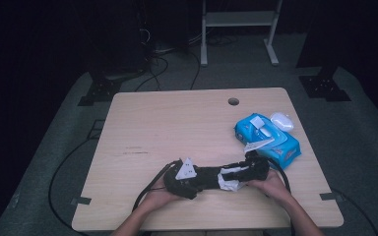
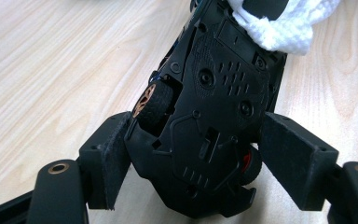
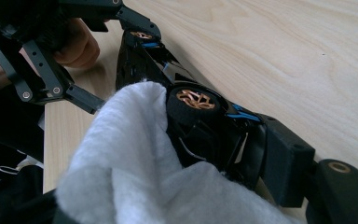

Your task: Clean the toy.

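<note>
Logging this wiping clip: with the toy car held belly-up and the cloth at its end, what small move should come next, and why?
Probably close the right hand-held gripper on the white cloth again and rub along the toy car. The left hand-held gripper clamps the car's sides with its underside facing up. The cloth is draped between the right one's open jaws, against the wheel, so it looks loose.

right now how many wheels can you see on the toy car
3. In the left gripper view, one gold-rimmed wheel and one with red; in the right gripper view, another wheel beside the white wipe. Others may be hidden.
</note>
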A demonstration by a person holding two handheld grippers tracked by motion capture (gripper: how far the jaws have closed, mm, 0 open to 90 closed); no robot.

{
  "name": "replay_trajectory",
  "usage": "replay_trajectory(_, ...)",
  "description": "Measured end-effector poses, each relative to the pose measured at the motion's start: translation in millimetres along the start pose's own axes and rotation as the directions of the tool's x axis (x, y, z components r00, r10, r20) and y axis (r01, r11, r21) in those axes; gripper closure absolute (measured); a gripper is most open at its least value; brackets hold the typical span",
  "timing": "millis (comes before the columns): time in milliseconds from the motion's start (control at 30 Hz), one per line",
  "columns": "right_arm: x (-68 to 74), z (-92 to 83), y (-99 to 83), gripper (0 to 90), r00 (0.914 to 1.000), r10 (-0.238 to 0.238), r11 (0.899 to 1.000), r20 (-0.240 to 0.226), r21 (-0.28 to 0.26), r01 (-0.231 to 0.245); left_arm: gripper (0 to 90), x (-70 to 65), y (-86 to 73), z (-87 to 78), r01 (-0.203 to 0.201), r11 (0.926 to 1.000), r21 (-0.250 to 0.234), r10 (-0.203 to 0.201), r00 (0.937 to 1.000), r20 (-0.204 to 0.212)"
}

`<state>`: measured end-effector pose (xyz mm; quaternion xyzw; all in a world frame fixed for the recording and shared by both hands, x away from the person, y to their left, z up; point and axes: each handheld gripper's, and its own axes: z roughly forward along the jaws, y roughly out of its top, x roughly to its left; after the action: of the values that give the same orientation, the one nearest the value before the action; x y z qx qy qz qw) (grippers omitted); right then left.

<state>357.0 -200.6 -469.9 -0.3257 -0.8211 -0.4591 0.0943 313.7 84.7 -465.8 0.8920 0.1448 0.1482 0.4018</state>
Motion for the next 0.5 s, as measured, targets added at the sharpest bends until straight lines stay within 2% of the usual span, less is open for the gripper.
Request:
replay_trajectory(133,2.0,0.3,0.4,39.1,0.9997,-0.022,1.000,0.007,-0.001,0.022,26.8,1.6,0.3,-1.3,0.004,1.0000,0.006,-0.004,1.0000,0.004)
replay_trajectory(200,3.1,0.1,0.1,39.4,0.9994,-0.034,0.999,0.010,-0.005,0.034,27.2,5.7,0.0,-3.4,0.028,0.9996,-0.004,-0.028,0.9993,0.025)
replay_trajectory(233,5.5,-0.7,0.1,39.9,0.9979,-0.063,0.998,0.019,-0.004,0.063,24.5,10.3,-0.4,-5.5,0.068,0.9975,-0.019,-0.067,0.9969,0.041)
replay_trajectory(267,7.2,-0.9,0.1,40.2,0.9964,-0.080,0.997,0.027,-0.003,0.080,22.3,19.9,-1.6,-7.8,0.158,0.9866,-0.043,-0.154,0.9847,0.081)
replay_trajectory(300,9.2,-1.2,0.1,40.7,0.9944,-0.101,0.995,0.033,-0.003,0.101,21.5,23.2,-2.3,-8.3,0.187,0.9814,-0.046,-0.182,0.9790,0.092)
replay_trajectory(333,9.2,-1.2,0.1,40.7,0.9944,-0.101,0.995,0.033,-0.003,0.101,20.9,23.2,-2.3,-8.3,0.187,0.9814,-0.046,-0.182,0.9790,0.092)
replay_trajectory(367,12.7,-1.8,0.1,41.5,0.9908,-0.128,0.992,0.044,0.000,0.128,21.2,30.6,-5.8,-7.2,0.240,0.9698,-0.044,-0.233,0.9637,0.131)
replay_trajectory(400,12.7,-1.8,0.1,41.5,0.9908,-0.128,0.992,0.044,0.000,0.128,22.4,30.6,-5.8,-7.2,0.240,0.9698,-0.044,-0.233,0.9637,0.131)
replay_trajectory(433,16.9,-1.9,0.0,42.5,0.9844,-0.166,0.986,0.058,0.002,0.166,23.2,33.1,-7.9,-2.8,0.261,0.9652,-0.015,-0.255,0.9515,0.172)
replay_trajectory(467,16.9,-1.9,0.0,42.5,0.9844,-0.166,0.986,0.058,0.002,0.166,24.9,33.1,-7.9,-2.8,0.261,0.9652,-0.015,-0.255,0.9515,0.172)
replay_trajectory(500,20.0,-1.8,-0.2,43.0,0.9788,-0.192,0.981,0.071,0.005,0.192,28.5,31.4,-8.5,1.2,0.242,0.9702,0.005,-0.238,0.9495,0.205)
